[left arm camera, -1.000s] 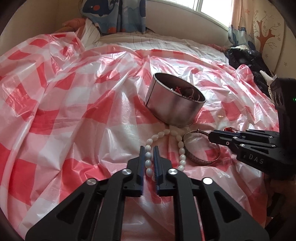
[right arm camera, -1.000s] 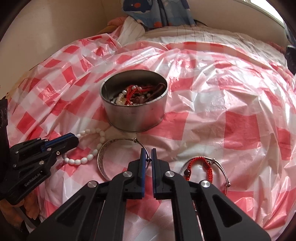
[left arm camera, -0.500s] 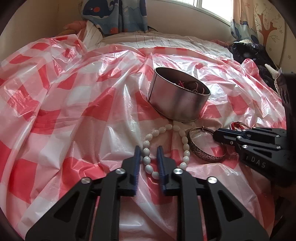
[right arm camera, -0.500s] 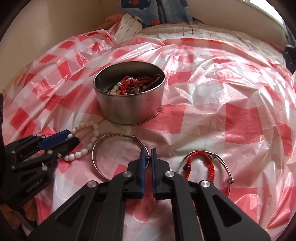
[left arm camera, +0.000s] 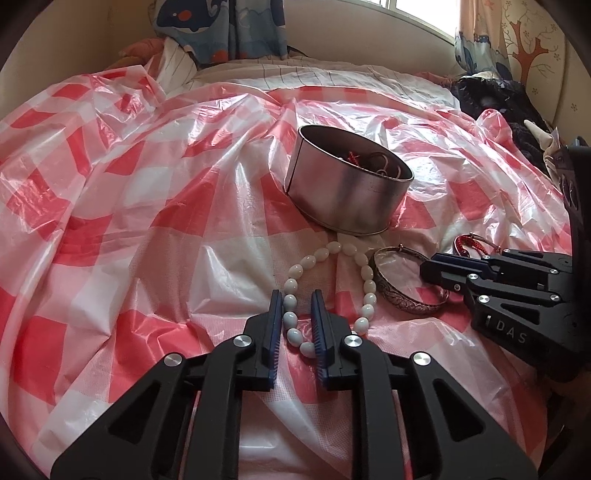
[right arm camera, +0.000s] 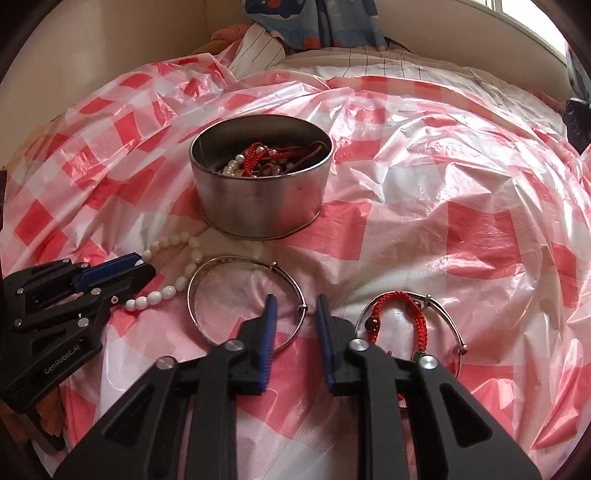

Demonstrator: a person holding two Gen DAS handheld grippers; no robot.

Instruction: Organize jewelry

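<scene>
Surface: bed (left arm camera: 332, 74) under a crinkled red-and-white checked plastic sheet (left arm camera: 129, 192), striped bedding showing at the far edge.
Room: cream wall, whale-print curtain (left arm camera: 221, 29) at the head, window light at upper right, tree decal (left arm camera: 532, 48) on the right wall, dark clothing (left arm camera: 495, 99) heaped beside it.
White bead bracelet (left arm camera: 328, 288): oval milky beads in a loop, flat on the sheet just in front of the tin.
Silver bangle (right arm camera: 243, 295): engraved band, flat, just right of the beads.
Red cord bracelet (right arm camera: 406, 321): braided red cord with dark beads, lying across a thin wire bangle, further right.
Metal tin (right arm camera: 258, 199): round, lidless, upright mid-sheet; tangle of red cords, pearls and brownish loops inside.
Left hand-held gripper (left arm camera: 297, 317): fingers spread, straddling the near beads without pinching them.
Right hand-held gripper (right arm camera: 295, 314): fingers spread wide, low over the silver bangle's right edge.
</scene>
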